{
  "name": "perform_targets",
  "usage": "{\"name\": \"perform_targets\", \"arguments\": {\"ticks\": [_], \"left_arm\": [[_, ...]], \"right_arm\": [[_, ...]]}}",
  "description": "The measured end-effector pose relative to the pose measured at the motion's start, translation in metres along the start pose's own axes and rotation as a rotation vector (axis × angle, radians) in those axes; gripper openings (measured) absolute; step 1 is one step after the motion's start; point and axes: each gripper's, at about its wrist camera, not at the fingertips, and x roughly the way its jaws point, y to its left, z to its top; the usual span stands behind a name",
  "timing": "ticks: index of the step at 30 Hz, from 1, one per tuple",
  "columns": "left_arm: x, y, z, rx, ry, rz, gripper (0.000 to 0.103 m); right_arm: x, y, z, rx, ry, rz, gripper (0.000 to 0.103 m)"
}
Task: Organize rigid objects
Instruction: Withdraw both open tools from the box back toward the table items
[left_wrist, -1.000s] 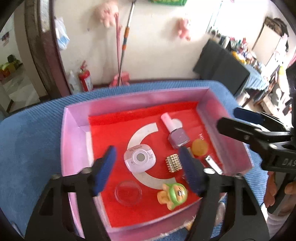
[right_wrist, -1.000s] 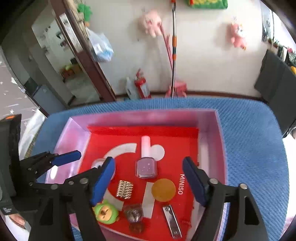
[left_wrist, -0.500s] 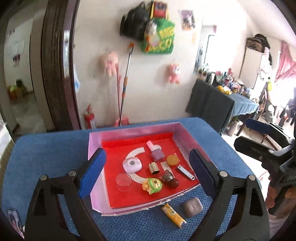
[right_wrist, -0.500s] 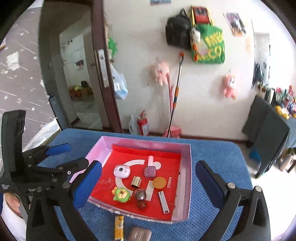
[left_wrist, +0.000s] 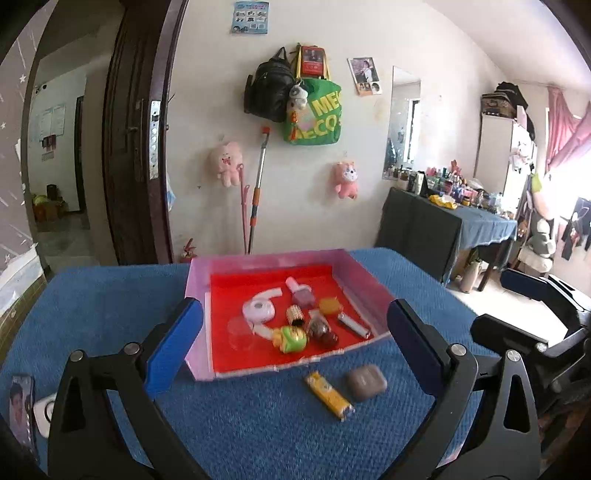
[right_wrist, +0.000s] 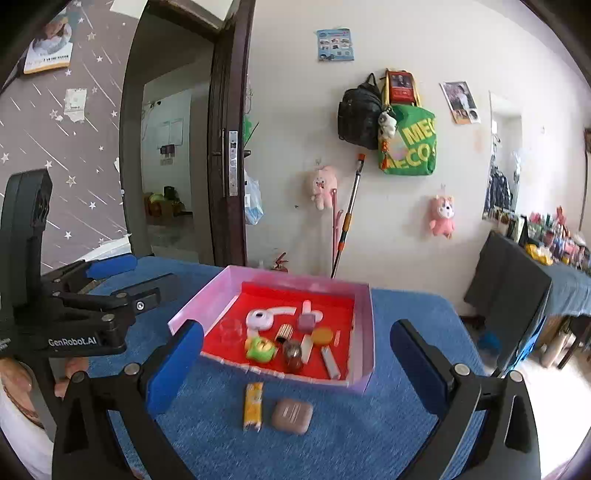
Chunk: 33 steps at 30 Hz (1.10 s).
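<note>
The pink tray (left_wrist: 356, 275) with its red floor sits in the middle of both views, on the blue cloth (left_wrist: 110, 306), and holds the small things already gathered: a white round case (left_wrist: 258, 309), a nail polish bottle (left_wrist: 301, 291), an orange disc (left_wrist: 330, 305), a green toy figure (left_wrist: 291, 338), a nail clipper (left_wrist: 354, 325) and a clear dish (left_wrist: 240, 332). A second ago both cameras were low over the tray, which filled the frame; now both have drawn back and up, so the whole room shows and the tray looks small. That retreat brings into view two things not yet put away, lying on the cloth just below the tray's near edge: a yellow wrapped bar (left_wrist: 330, 395) and, just beside it to the right, a brownish-grey earbud case (left_wrist: 366, 382). The left gripper (left_wrist: 293, 343) has its jaws spread wide and holds nothing; the right gripper (right_wrist: 295, 360) is likewise spread and empty. Probably the last placing is done and the person is backing off to choose the next piece, most likely one of those two. At the lower left edge of the left view lie a photo card (left_wrist: 20, 404) and a white gadget (left_wrist: 46, 413), also outside the tray.
</note>
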Motion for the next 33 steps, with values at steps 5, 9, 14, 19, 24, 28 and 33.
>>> {"name": "perform_targets", "arguments": {"ticks": [5, 9, 14, 19, 24, 28, 33], "left_arm": [[0.006, -0.003, -0.031, -0.028, 0.043, -0.018, 0.102], [0.010, -0.006, -0.055, -0.040, 0.079, -0.001, 0.102], [0.021, -0.004, -0.080, -0.062, 0.143, 0.016, 0.102], [0.038, 0.000, -0.101, -0.083, 0.218, 0.024, 0.102], [0.052, 0.005, -0.115, -0.120, 0.279, 0.024, 0.102], [0.060, 0.005, -0.118, -0.124, 0.305, 0.028, 0.102], [0.069, 0.006, -0.120, -0.127, 0.335, 0.032, 0.102]], "right_arm": [[-0.003, -0.007, -0.033, 0.061, 0.024, -0.026, 0.103], [0.000, -0.013, -0.058, 0.100, 0.051, -0.041, 0.103], [0.011, -0.012, -0.088, 0.091, 0.081, -0.076, 0.103], [0.023, -0.012, -0.112, 0.101, 0.111, -0.086, 0.103], [0.037, -0.012, -0.126, 0.094, 0.156, -0.092, 0.103], [0.045, -0.013, -0.130, 0.097, 0.176, -0.091, 0.103], [0.055, -0.014, -0.133, 0.096, 0.201, -0.082, 0.103]]}}
